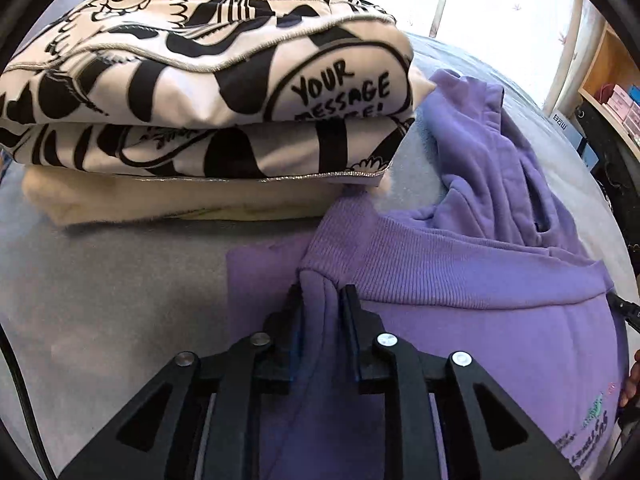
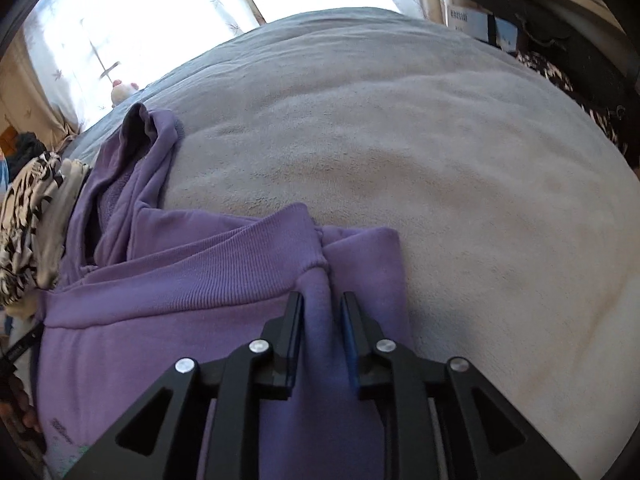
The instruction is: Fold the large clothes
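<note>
The purple sweatshirt (image 1: 460,280) lies rumpled on the grey blanket (image 2: 400,140) that covers the bed, and both grippers have hold of it near its ribbed hem. A raised ridge of purple cloth runs between the narrow fingers of the left gripper (image 1: 322,300), and they pinch it. The right gripper (image 2: 322,308) does the same at the hem's other end, fingers narrow and closed on a fold of the same fabric.

Ahead of the right fingers and off to their right the blanket runs bare and wide all the way to the far edge of the bed. That is the open ground. Ahead of the left fingers there is only a short strip of bare blanket before a stack of folded clothes (image 1: 200,92), with a black-and-white printed garment on top and a cream one under it. The sweatshirt's hem corner just meets the stack's near corner.

Only the left view shows the lettering on the printed garment, the small coloured print low on the sweatshirt's front (image 1: 592,432), and wooden shelves (image 1: 612,80) far to the right. Only the right view shows the sunlit curtain (image 2: 120,12) beyond the bed and a small plush toy (image 2: 122,90) at the bed's far edge.

The sweatshirt is thick lilac fleece. Its ribbed band (image 2: 192,264) lies folded across the body, and a sleeve or hood (image 2: 148,148) bunches up past the fingertips.
</note>
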